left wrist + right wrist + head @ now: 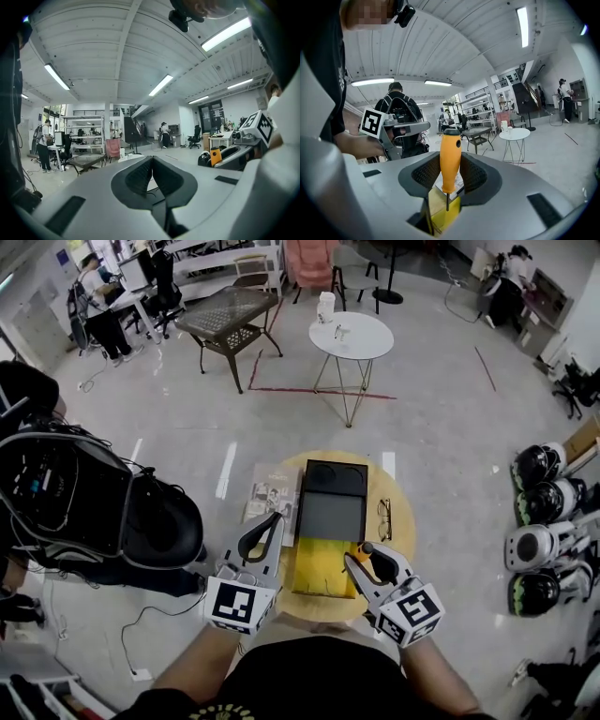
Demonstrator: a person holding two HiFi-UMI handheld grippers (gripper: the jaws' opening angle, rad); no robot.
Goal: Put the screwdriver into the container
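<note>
Clamping an orange-handled screwdriver [450, 159] upright by its handle, the right gripper [450, 171] has its jaws spread about the handle's width, the metal shaft pointing down. The left gripper [151, 171] has its jaws together on nothing, just left of the containers. A round wooden table [398, 512] carries everything, with bare rim at its right beside a pair of eyeglasses [385, 518]. A black rectangular tray [331, 502] lies at its middle, touching a yellow rectangular container [323, 568] on the near side. The screwdriver's tip hangs over that container's right edge.
</note>
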